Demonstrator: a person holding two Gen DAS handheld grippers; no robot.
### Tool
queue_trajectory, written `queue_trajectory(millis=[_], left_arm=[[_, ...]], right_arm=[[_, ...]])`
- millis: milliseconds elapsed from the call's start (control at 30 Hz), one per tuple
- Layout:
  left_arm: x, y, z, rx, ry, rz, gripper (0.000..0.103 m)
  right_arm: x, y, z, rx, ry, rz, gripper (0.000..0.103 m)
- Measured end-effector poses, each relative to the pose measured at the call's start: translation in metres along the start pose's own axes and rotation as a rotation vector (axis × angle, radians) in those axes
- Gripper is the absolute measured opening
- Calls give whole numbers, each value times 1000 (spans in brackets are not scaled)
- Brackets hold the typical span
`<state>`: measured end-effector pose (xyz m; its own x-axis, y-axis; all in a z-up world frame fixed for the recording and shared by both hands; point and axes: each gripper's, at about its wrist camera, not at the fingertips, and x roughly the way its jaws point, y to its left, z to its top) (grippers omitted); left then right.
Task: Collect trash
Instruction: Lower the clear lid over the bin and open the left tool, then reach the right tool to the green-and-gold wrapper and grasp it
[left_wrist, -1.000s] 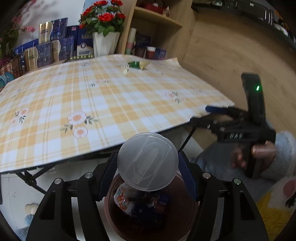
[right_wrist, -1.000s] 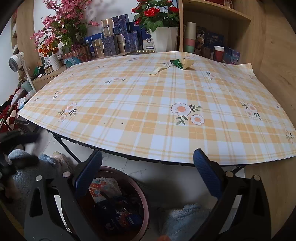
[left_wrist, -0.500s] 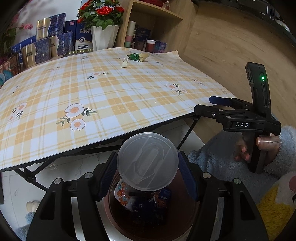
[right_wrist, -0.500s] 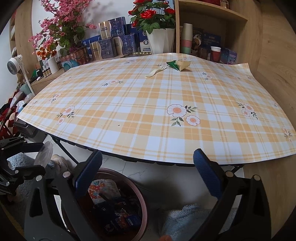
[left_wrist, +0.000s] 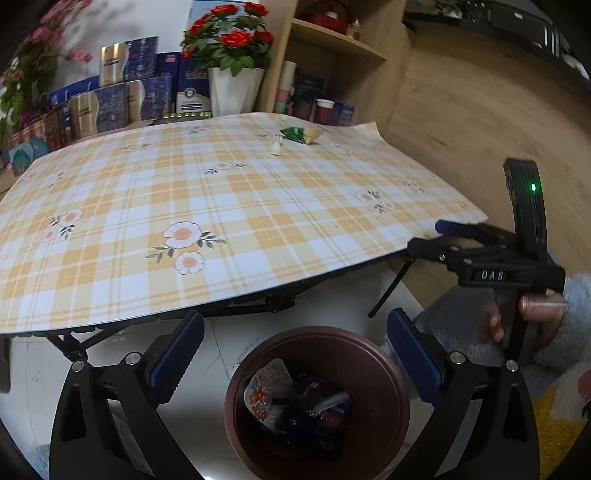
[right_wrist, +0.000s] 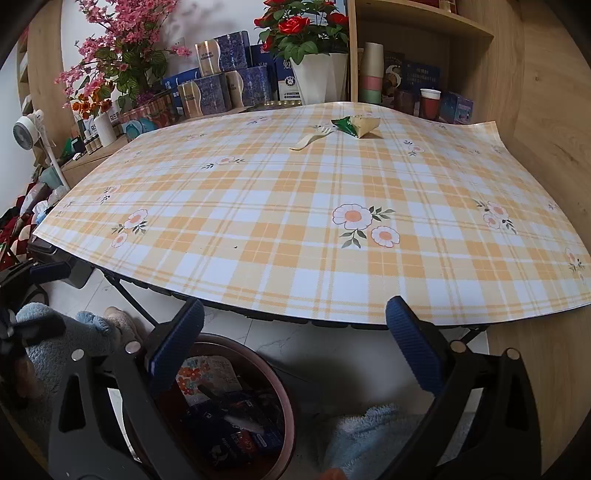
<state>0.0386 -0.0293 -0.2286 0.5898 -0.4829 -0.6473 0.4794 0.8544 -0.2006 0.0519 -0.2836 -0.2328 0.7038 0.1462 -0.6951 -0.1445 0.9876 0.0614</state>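
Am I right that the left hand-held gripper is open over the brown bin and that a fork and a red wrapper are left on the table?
Nearly: the wrapper beside the fork is green, as the right wrist view shows. The left hand-held gripper is indeed open above the brown bin.

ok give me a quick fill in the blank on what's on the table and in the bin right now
1. The brown bin stands on the ____ below the table edge.
2. The green wrapper lies on the checked tablecloth beside a pale plastic ____.
3. The left gripper hangs over the bin with its fingers ____ and nothing between them.
4. The roses behind the table stand in a ____ pot.

Missing words: floor; fork; open; white
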Motion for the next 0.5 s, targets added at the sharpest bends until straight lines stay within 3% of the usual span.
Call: queue_trajectory(millis=[300,500], left_arm=[[-13,14,2,-68,-60,53,97],[-28,14,14,-18,-164,136,97]], right_arm=[[-1,-4,-1,29,2,4,97],[-10,-27,8,140,-34,67,97]])
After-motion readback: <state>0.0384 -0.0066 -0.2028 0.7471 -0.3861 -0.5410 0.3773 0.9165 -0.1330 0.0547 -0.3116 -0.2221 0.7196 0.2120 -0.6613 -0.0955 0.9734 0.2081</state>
